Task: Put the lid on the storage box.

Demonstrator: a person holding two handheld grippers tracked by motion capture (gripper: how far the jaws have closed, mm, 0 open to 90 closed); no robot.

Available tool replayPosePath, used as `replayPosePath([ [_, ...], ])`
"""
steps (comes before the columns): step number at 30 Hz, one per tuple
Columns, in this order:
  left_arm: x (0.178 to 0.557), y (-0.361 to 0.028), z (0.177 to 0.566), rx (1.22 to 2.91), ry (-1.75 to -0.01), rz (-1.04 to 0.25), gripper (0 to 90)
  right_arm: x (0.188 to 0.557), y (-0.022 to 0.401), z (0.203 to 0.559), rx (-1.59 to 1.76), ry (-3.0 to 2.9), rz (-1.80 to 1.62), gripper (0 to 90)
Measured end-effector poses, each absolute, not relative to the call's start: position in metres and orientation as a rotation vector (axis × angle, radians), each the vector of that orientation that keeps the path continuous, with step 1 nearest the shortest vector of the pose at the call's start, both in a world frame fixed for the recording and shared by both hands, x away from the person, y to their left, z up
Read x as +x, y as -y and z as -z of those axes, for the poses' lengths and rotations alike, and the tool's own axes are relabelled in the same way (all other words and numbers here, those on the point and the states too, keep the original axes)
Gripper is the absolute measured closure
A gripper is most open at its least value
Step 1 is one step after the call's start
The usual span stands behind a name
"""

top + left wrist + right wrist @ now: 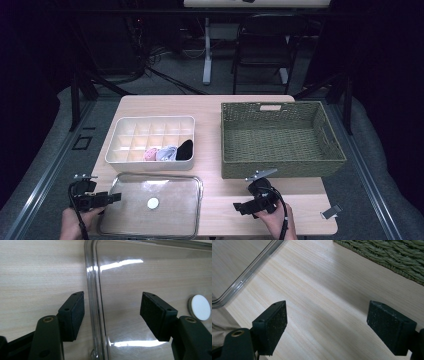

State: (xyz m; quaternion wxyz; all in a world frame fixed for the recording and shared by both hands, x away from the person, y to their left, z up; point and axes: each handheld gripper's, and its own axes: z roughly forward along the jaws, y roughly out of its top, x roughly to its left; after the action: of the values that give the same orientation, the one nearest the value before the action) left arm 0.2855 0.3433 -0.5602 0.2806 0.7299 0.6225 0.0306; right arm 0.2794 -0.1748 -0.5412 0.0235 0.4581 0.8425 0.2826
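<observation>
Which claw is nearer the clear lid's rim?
Left. The left claw straddles the clear lid rim, pads not touching; the right claw sits over bare table beside it.

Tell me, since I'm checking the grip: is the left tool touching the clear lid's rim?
Apart. The left gripper view shows the left tool straddling the lid rim, with bare gaps between the rim and both pads.

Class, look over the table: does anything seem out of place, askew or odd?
Mildly: the clear lid lies flat on the table, off the white divided box. The left gripper straddles its rim.
</observation>
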Motion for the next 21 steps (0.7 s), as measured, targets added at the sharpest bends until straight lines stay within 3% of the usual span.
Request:
replayPosePath([
  [10,0.286,-0.335,0.560,2.017,-1.640,-0.114,41.2,0.279,0.173,0.543,1.451,-2.594,-0.987,17.7],
  [21,0.283,-0.325,0.558,2.025,-1.641,-0.039,42.6,0.277,0.167,0.546,1.534,-2.599,-1.107,20.5],
])
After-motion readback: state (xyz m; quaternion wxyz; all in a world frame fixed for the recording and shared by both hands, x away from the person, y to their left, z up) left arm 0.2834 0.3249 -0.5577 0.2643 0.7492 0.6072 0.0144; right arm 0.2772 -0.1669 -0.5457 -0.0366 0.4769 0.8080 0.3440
